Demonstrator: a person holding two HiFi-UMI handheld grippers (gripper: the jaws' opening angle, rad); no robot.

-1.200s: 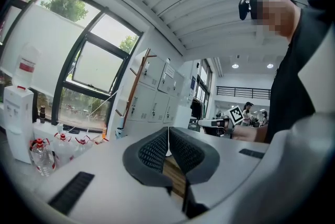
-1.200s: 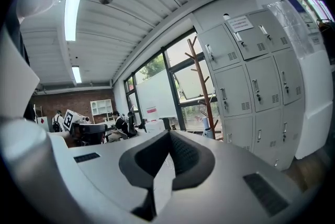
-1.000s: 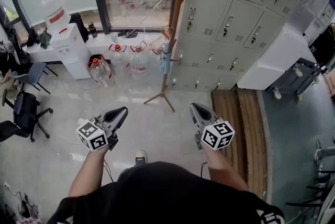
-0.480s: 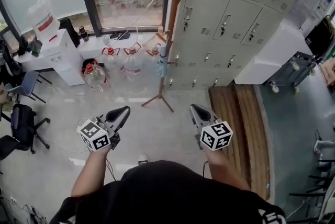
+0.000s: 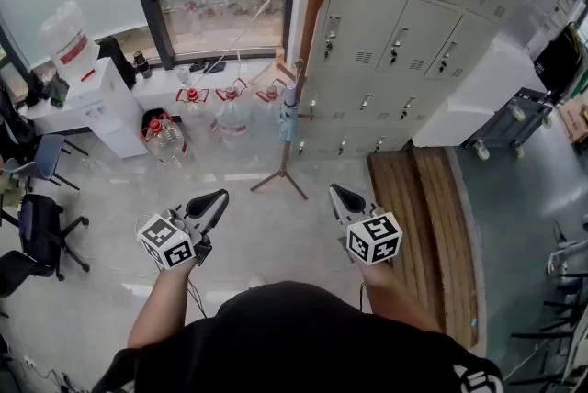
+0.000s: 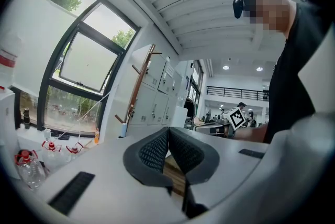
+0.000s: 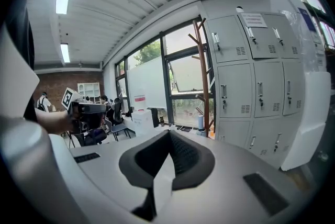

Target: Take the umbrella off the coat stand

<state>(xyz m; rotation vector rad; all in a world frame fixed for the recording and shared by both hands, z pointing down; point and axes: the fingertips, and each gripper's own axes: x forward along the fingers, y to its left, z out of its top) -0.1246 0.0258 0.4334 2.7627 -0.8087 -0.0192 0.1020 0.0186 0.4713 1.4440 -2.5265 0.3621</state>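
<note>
A brown wooden coat stand rises in front of the grey lockers, its legs on the floor ahead of me. A small folded pale-blue umbrella hangs low on its pole. Both grippers are held out well short of it. My left gripper is shut and holds nothing; my right gripper is shut and holds nothing too. From the left gripper view the coat stand and the umbrella sit far off beyond the closed jaws. The right gripper view has the stand and umbrella far ahead.
Grey lockers stand right of the stand. Several large water bottles sit under the window, with a water dispenser to the left. Office chairs are at far left. A wooden platform lies on the right.
The head view has shifted a little, so the stand sits slightly lower and nearer. Both grippers stay shut and held out in about the same places.
</note>
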